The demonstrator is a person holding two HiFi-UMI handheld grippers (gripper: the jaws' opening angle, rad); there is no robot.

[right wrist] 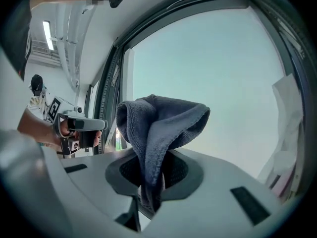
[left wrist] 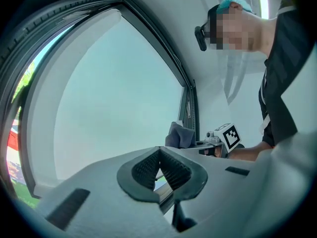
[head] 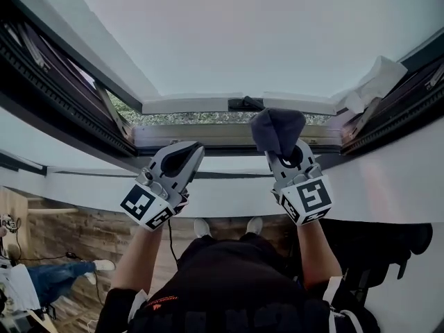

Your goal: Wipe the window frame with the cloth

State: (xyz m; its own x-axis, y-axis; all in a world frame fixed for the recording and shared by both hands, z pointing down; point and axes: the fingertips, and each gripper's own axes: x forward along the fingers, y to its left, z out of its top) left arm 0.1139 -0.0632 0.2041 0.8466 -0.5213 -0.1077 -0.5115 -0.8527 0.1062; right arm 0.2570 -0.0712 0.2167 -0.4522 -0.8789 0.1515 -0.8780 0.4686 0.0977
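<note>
A dark grey-blue cloth (head: 277, 130) stands bunched above my right gripper (head: 286, 157), which is shut on its lower end. In the right gripper view the cloth (right wrist: 158, 128) rises in a folded hump out of the jaws, in front of the pale glass. The cloth hangs just before the window frame's lower rail (head: 208, 136); whether it touches is unclear. My left gripper (head: 186, 157) is held level with it, to the left, shut and empty, its ribbed pads (left wrist: 171, 171) meeting. The left gripper view shows the cloth (left wrist: 179, 135) beside the upright frame bar (left wrist: 190, 113).
Dark frame members run along the left (head: 62, 96) and right (head: 416, 96) of the window. White crumpled sheeting (head: 374, 82) clings to the right frame. Below are the wooden floor (head: 62, 231), my own shoes, and another person's jeans leg (head: 62, 276).
</note>
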